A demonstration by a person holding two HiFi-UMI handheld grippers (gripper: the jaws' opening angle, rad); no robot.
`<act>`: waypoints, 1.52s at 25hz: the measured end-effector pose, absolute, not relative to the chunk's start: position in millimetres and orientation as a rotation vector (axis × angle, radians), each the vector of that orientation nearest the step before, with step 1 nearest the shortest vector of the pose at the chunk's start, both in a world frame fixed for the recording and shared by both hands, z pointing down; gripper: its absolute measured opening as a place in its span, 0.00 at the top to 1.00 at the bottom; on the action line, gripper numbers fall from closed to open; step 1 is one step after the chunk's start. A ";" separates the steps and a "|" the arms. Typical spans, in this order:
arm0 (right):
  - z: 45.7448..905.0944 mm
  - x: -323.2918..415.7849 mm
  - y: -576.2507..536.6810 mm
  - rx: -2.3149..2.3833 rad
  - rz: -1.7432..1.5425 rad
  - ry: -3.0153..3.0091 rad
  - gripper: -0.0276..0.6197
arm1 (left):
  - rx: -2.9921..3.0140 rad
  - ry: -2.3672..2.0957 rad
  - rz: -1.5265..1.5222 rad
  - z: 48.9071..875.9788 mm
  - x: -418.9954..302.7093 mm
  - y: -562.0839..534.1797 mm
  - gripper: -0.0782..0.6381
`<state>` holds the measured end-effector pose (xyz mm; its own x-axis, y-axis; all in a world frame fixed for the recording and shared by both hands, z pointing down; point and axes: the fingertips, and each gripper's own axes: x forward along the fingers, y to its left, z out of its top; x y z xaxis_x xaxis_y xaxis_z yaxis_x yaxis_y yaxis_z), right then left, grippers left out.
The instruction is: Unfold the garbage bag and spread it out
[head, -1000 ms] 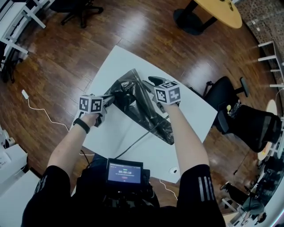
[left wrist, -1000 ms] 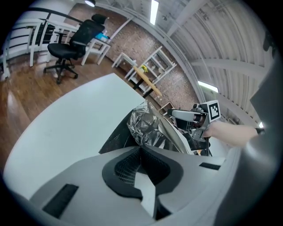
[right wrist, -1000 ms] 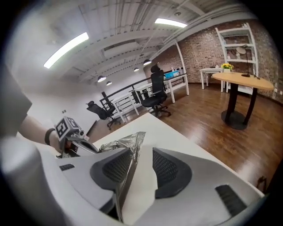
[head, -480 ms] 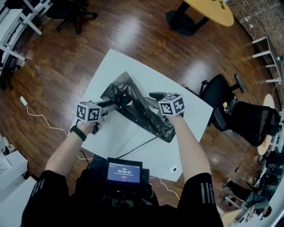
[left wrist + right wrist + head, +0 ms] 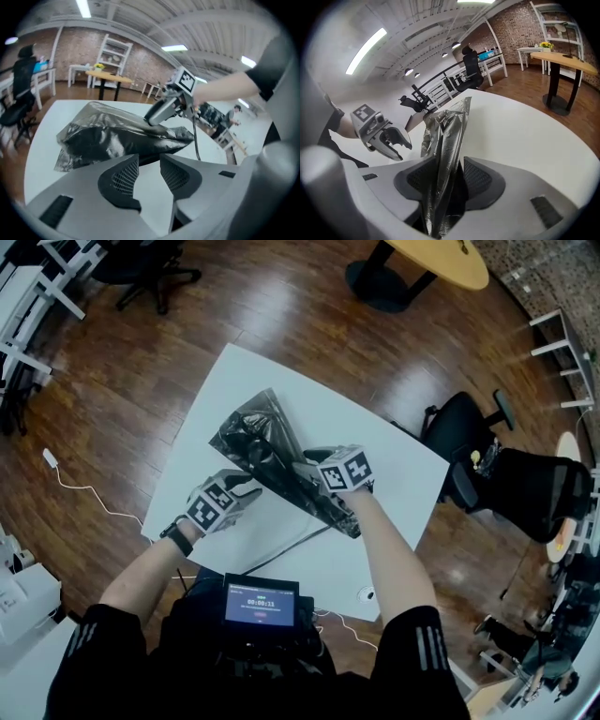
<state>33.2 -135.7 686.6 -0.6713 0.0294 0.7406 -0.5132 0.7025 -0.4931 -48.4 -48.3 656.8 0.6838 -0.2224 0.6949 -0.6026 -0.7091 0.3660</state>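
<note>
Head view: garbage bag (image 5: 267,451) crumpled on table (image 5: 394,474); left gripper (image 5: 247,490) jaws just opened, empty; right gripper (image 5: 311,458) jaws widening, loose around bag. Risk: film slipping free, folds staying bunched.

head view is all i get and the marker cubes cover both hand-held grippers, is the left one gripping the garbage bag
Observer: No. In the left gripper view the left hand-held gripper has just been opening. Its jaws stand apart with only bare table between them, and the garbage bag lies just ahead of them.
Operator: and the right one
Observer: The right gripper view shows a bunched strip of the bag running between the jaws of the right hand-held gripper. They have also just been opening and stand wide, not clamped on the strip.
</note>
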 end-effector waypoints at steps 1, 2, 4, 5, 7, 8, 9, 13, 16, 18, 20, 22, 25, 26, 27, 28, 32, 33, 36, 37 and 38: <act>691.0 33.9 -134.5 0.368 0.904 -2.131 0.62 | 2.361 -0.585 0.930 660.3 -37.6 -42.6 0.67; 695.6 35.3 -133.1 0.368 0.893 -2.112 0.62 | 2.405 -0.544 1.002 665.0 -27.9 -38.0 0.66; 702.1 37.8 -130.9 0.370 0.881 -2.083 0.64 | 2.448 -0.470 1.077 673.3 -10.6 -32.9 0.64; 703.5 38.5 -130.6 0.372 0.878 -2.079 0.67 | 2.446 -0.440 1.081 676.3 -3.4 -32.4 0.63; 704.1 38.2 -131.6 0.380 0.878 -2.081 0.74 | 2.421 -0.410 1.059 681.8 5.1 -34.9 0.60; 704.4 37.9 -132.5 0.384 0.879 -2.082 0.78 | 2.404 -0.404 1.053 685.2 6.2 -36.6 0.60; 704.9 38.1 -133.4 0.388 0.879 -2.081 0.80 | 2.386 -0.396 1.055 689.3 5.9 -37.2 0.59; 708.2 44.4 -139.9 0.413 0.855 -2.073 0.87 | 2.335 -0.360 1.082 702.9 1.3 -30.4 0.59; 707.7 51.2 -151.6 0.451 0.832 -2.072 0.90 | 2.328 -0.363 1.062 702.3 0.0 -27.7 0.58; 707.5 56.5 -160.7 0.480 0.814 -2.069 0.90 | 2.323 -0.352 1.061 701.5 0.3 -25.1 0.58; 707.8 61.4 -169.4 0.510 0.793 -2.066 0.91 | 2.319 -0.335 1.069 701.2 0.3 -21.1 0.59; 708.2 65.3 -176.7 0.531 0.765 -2.061 0.91 | 2.318 -0.327 1.078 700.3 -1.1 -18.0 0.59; 710.8 70.7 -187.4 0.551 0.718 -2.043 0.91 | 2.317 -0.327 1.077 702.0 -4.8 -14.3 0.59; 711.8 71.5 -190.5 0.553 0.710 -2.039 0.91 | 2.313 -0.325 1.078 702.6 -6.4 -12.3 0.59; 712.7 71.5 -192.6 0.552 0.705 -2.037 0.91 | 2.307 -0.324 1.080 703.1 -7.9 -10.4 0.59; 712.9 70.4 -194.0 0.548 0.700 -2.038 0.91 | 2.303 -0.325 1.080 703.1 -8.8 -9.2 0.59; 717.2 67.4 -198.2 0.535 0.623 -2.025 0.91 | 2.311 -0.331 1.065 700.1 -8.0 -10.7 0.58; 719.1 67.8 -199.3 0.535 0.602 -2.018 0.91 | 2.311 -0.338 1.067 700.5 -9.0 -10.9 0.58; 726.8 70.8 -202.6 0.542 0.582 -2.007 0.91 | 2.316 -0.361 1.068 701.1 -13.1 -13.3 0.59; 725.0 69.3 -204.1 0.547 0.590 -2.018 0.91 | 2.311 -0.367 1.067 702.7 -14.6 -13.3 0.59; 722.4 67.8 -205.1 0.550 0.604 -2.030 0.89 | 2.305 -0.372 1.065 704.4 -16.0 -12.9 0.59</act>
<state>67.8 -205.1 722.4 -0.4793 -0.1434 0.8659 -0.5933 0.7799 -0.1992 -16.0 -12.9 704.4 0.6446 -0.0133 0.7644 -0.4652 -0.8002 0.3784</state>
